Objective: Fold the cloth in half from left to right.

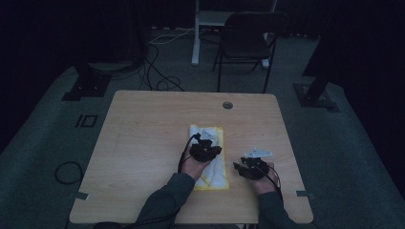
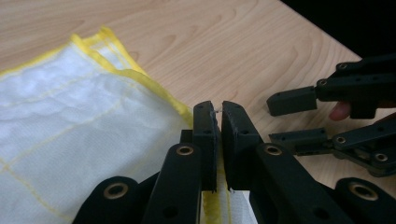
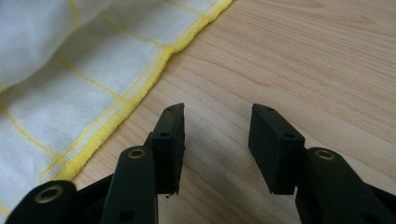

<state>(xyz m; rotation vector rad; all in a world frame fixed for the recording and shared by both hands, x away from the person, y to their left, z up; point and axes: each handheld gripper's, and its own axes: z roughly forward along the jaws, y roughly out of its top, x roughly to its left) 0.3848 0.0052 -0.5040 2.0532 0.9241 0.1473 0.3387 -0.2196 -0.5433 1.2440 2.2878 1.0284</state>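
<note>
The left hand-held gripper [image 2: 218, 109] has its jaws pinched together on the yellow hem of the white cloth [image 2: 70, 116], right at the cloth's edge, with a thread of fabric showing at the tips. The right hand-held gripper [image 3: 215, 119] stands with jaws spread and nothing between them, over bare wood just beside the cloth's hemmed border; in the left gripper view it shows past that border as well.

The cloth [image 1: 208, 157] lies as a long, narrow, already doubled rectangle near the middle of the desk [image 1: 143, 143], with a grey-white bunched patch at its far end. Judging from this, at least one fold seems made, and a further fold or a smoothing looks left to do; the right one has yet to take hold of the cloth.

Around the cloth the desk is bare on every side, so there is ample room to lift or drag it. Beyond the cloth sits a small round grommet [image 1: 228, 105], well apart.
</note>
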